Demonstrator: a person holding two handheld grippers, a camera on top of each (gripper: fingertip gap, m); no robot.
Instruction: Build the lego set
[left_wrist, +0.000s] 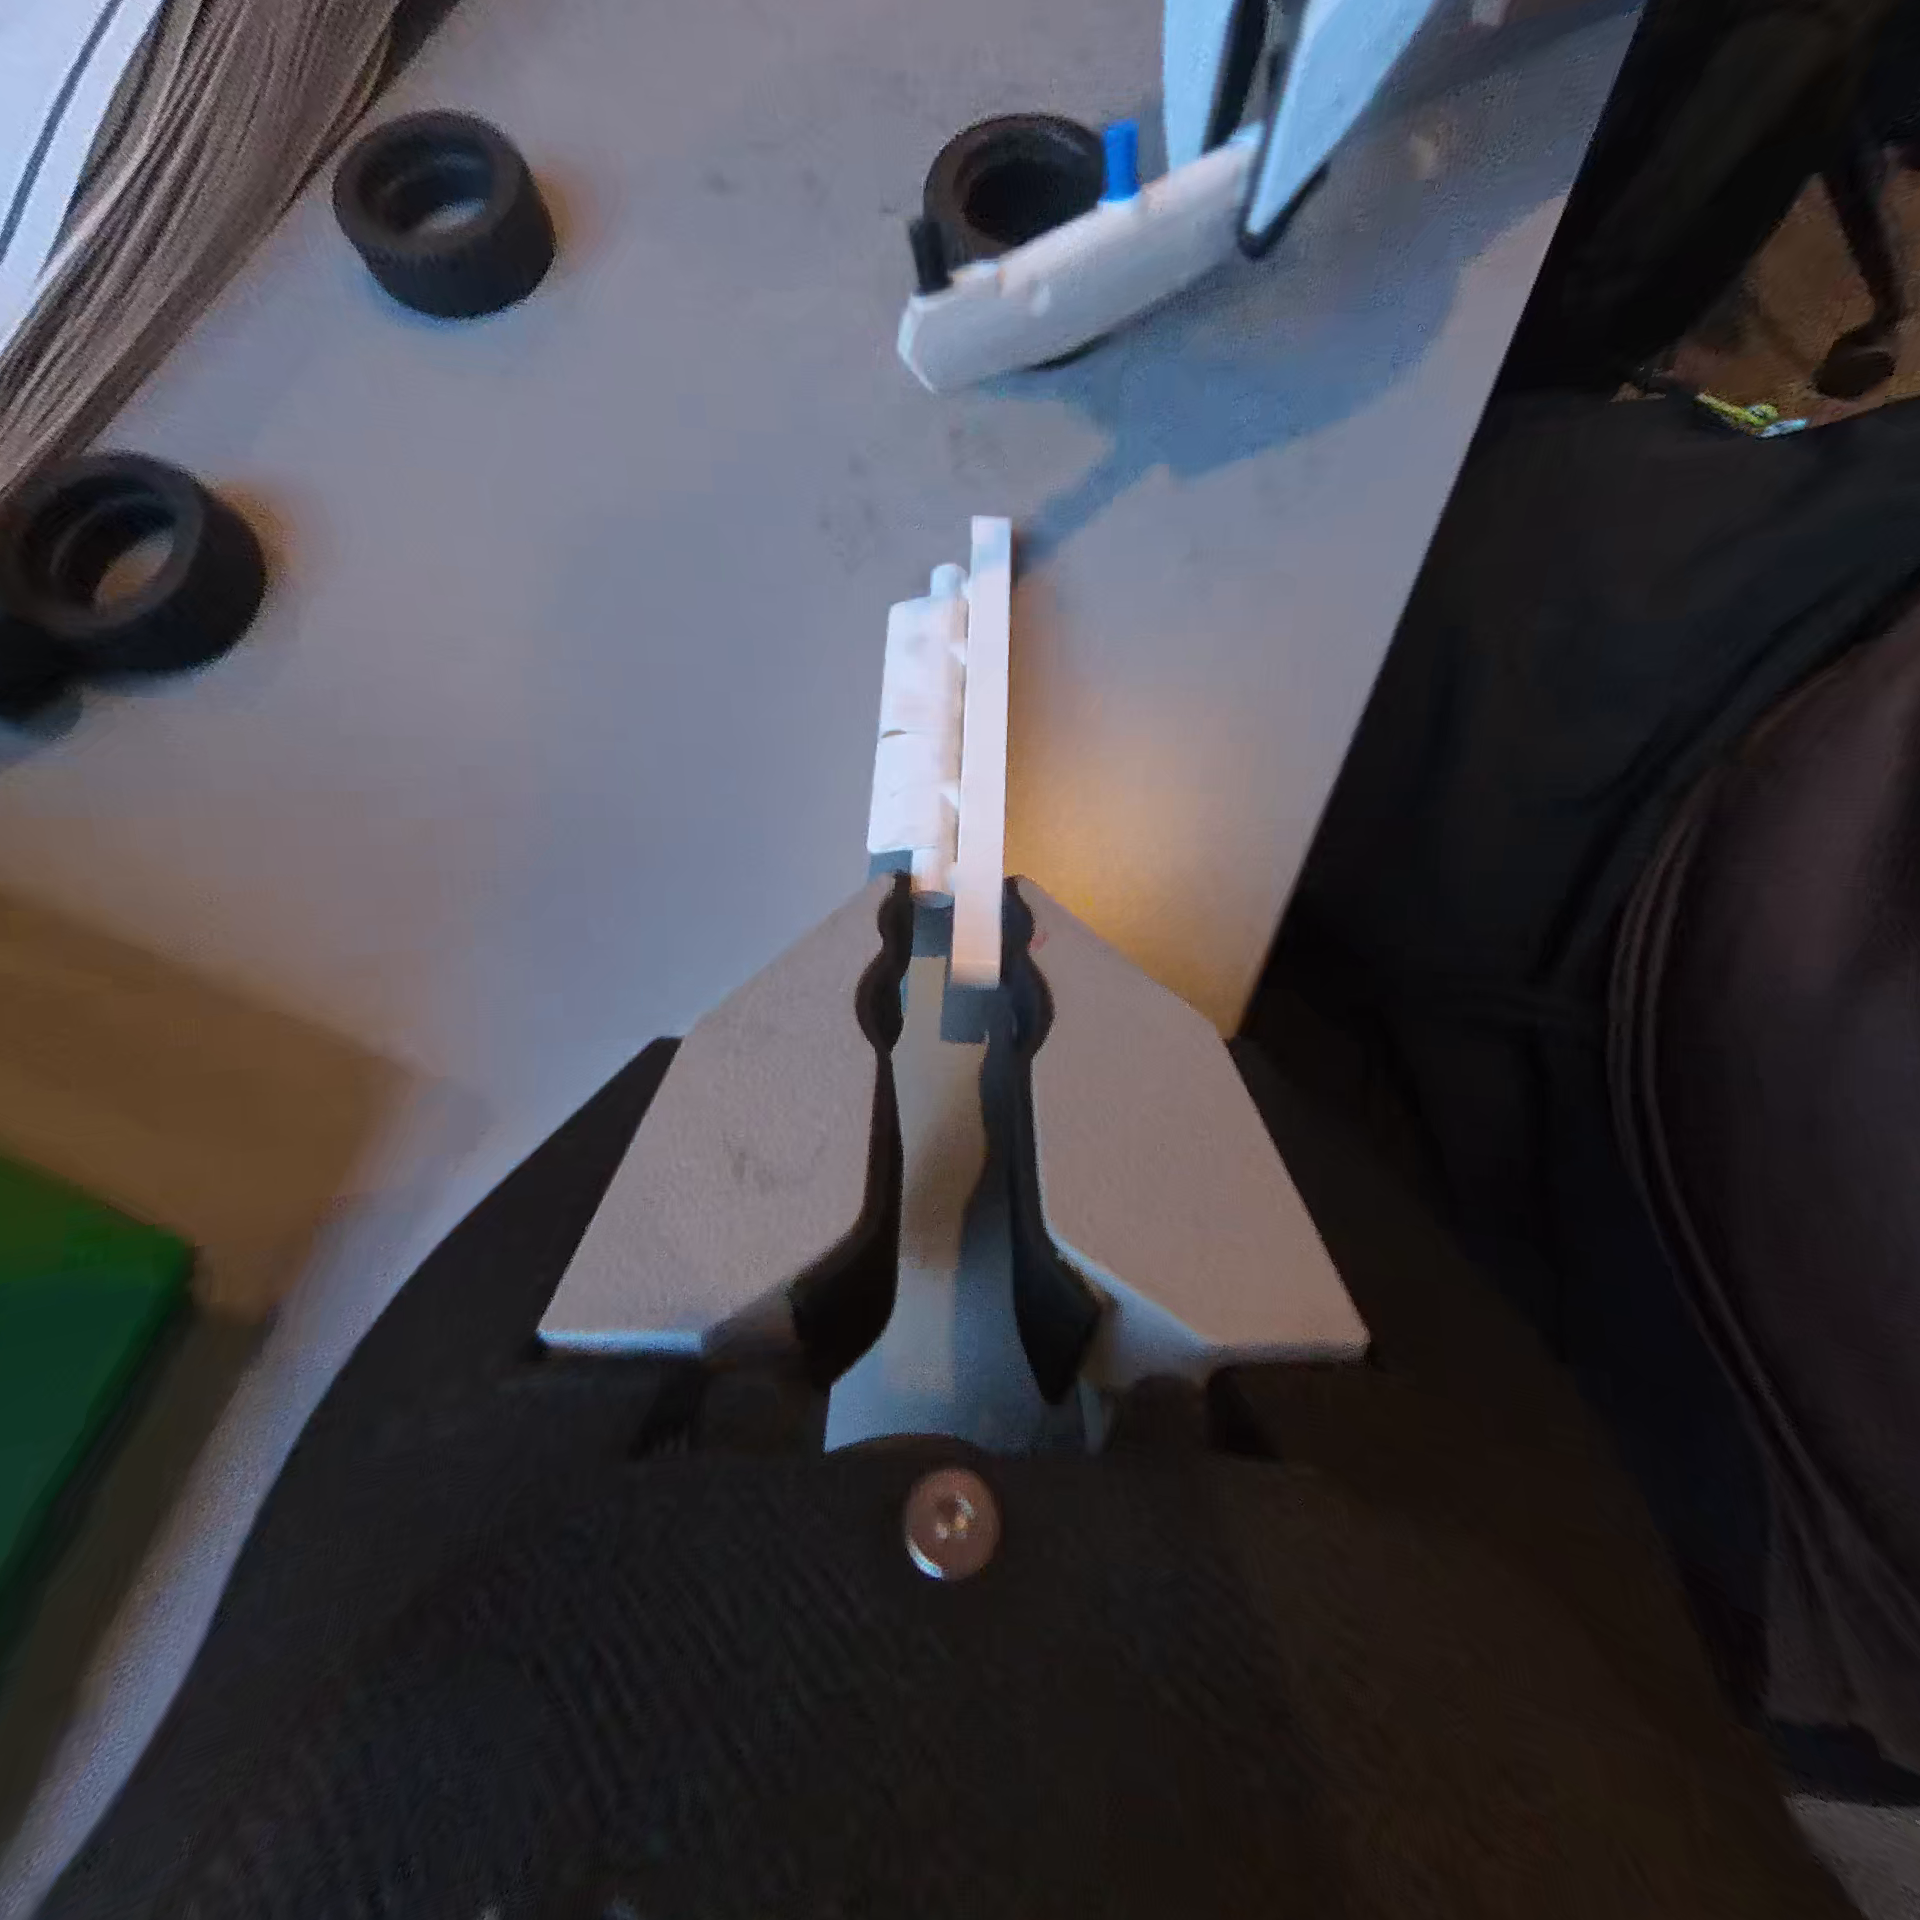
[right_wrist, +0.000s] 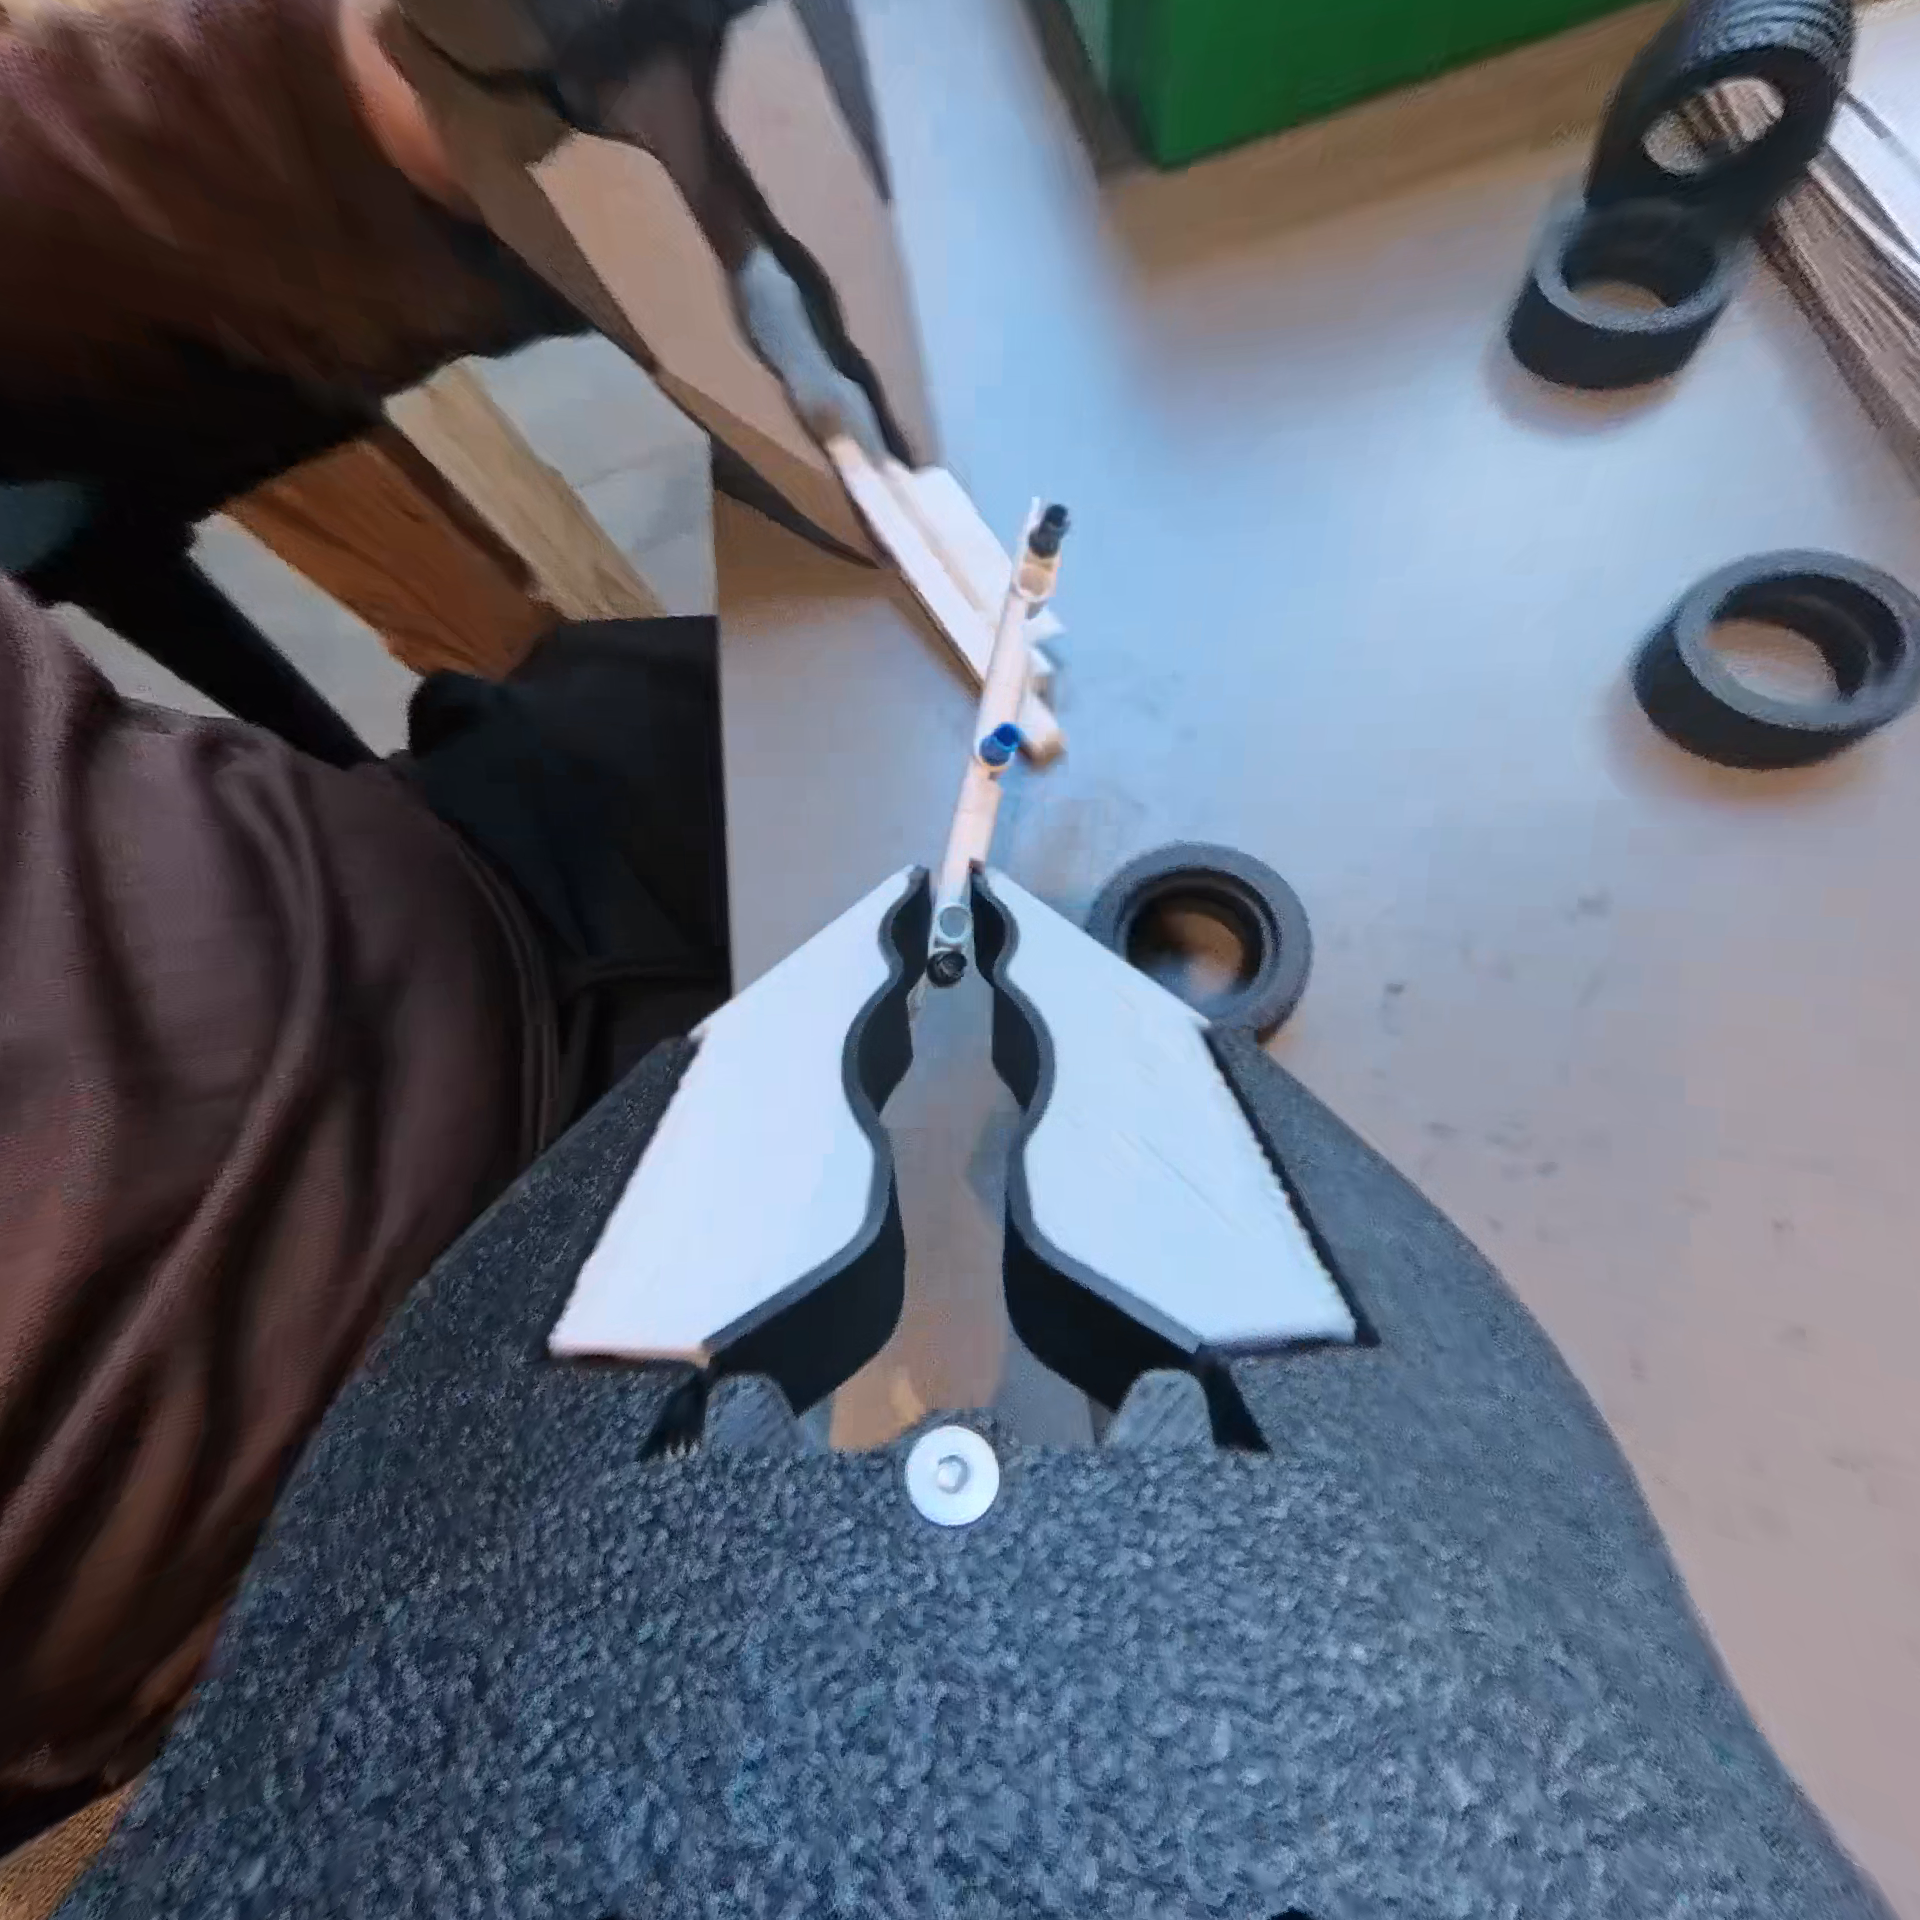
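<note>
Surface (left_wrist: 623, 644): pale, carrying loose black tyres (left_wrist: 445, 213), parked aside for later.
Left tool (left_wrist: 961, 935): clamped on a white plate assembly (left_wrist: 951, 727), held edge-up above the surface.
Right tool (right_wrist: 951, 914): clamped on a white beam (right_wrist: 997, 707) with blue pin (right_wrist: 1000, 744), aimed toward the plate, probably for joining.

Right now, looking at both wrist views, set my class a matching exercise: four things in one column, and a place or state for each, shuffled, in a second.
Things
1. left tool
2. right tool
3. blue pin
4. green box

Places or states
A. stuck in the side of the white beam
B. shut on the white plate assembly
C. at the far end of the table
D. shut on the white beam

Pairs: 1-B, 2-D, 3-A, 4-C. The white plate assembly and white beam nearly meet over the table.
</note>
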